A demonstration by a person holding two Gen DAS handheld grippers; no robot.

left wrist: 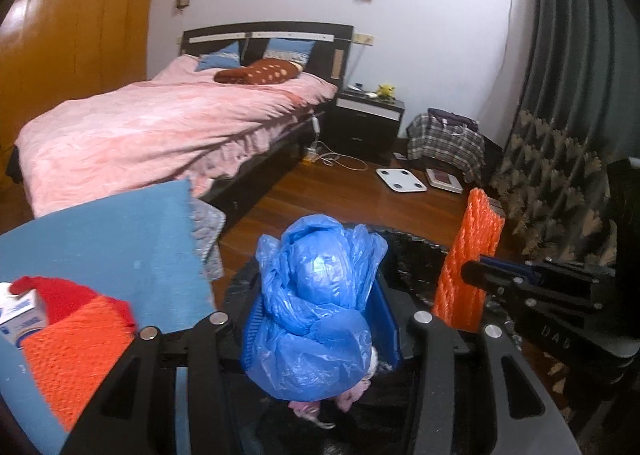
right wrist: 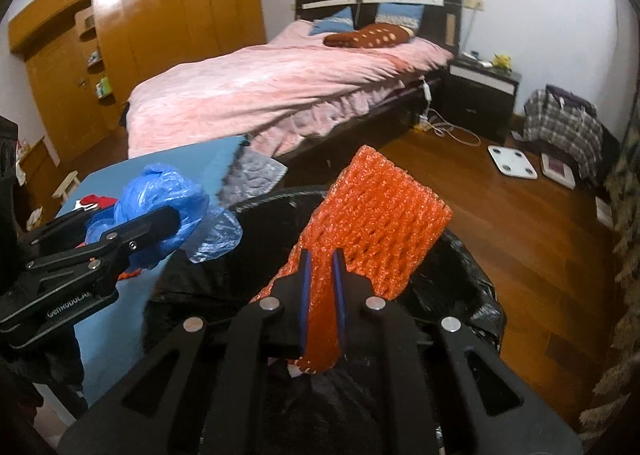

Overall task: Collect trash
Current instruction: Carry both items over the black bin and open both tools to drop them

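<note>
**Both grippers loaded, hovering over the bin bag**

Blue plastic bag sits right at the lens, bunched up and clamped in the left gripper; jaws stand partly apart because the wad fills them. Something pale and pinkish pokes out under it, can't tell what. Left of that, on the blue bench: another orange foam net, a red cloth and a small white carton, not yet collected.

Moving right: black bin bag gapes open below both grippers, mouth wide. Right gripper is nearly closed, pinching the lower end of the orange foam net sleeve; the rest of the sleeve stands up free above the bag's rim.

Handling, my read: both items are very light and soft. Blue plastic bag is slippery and crinkly and springs back, so a grip through the thick middle of the bunch is best, as it is now. Foam net is squashy, grippy, flops a bit, not fragile; any edge works. Either may cling to the pads on release.

Background: bed with pink cover, nightstand, wooden floor, white scale.
</note>
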